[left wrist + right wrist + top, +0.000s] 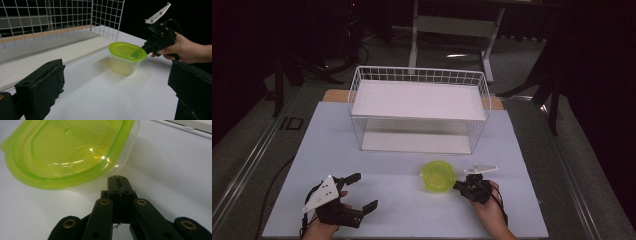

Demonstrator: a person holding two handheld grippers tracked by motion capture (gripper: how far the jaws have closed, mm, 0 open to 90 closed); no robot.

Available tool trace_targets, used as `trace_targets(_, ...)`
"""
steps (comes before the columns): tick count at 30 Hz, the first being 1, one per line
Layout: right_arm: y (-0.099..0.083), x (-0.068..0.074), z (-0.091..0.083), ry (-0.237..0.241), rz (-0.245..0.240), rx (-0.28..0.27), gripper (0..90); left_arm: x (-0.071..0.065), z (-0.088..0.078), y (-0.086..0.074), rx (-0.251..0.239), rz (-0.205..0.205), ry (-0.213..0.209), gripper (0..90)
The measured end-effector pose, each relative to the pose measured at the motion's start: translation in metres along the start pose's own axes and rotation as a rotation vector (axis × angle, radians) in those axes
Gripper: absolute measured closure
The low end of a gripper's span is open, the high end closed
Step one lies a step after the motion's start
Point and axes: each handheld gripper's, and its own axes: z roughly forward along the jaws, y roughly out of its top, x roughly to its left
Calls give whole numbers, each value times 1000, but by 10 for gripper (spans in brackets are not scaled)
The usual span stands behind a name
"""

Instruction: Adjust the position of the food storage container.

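A clear plastic container with a lime-green lid (pixel 438 175) (pixel 127 57) (pixel 70 152) stands upright on the white table. My right gripper (pixel 458 185) (pixel 144 47) (pixel 118 179) is shut with nothing between its jaws; its tip sits just at the container's right side, below the lid's rim. Whether it touches the container I cannot tell. My left gripper (pixel 366 191) rests open near the table's front left, its two padded jaws (pixel 41 85) wide apart and pointing toward the container from some way off.
A white wire basket (pixel 419 108) (pixel 62 22) with a flat white shelf stands behind the container at mid-table. The white table board (pixel 402 210) ends close in front of both hands. Dark floor and a table frame lie beyond.
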Motion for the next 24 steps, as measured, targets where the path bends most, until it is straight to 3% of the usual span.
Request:
trace_targets(12, 7, 25, 15, 39, -51, 22, 900, 0, -1, 0, -2, 4, 0, 15)
trace_targets(20, 12, 18, 10, 0, -42, -2, 900, -1, 0, 0, 3, 6, -1, 15)
trace_targets(24, 13, 21, 14, 33, -18, 5, 900, -1, 0, 0, 6, 8, -3, 15)
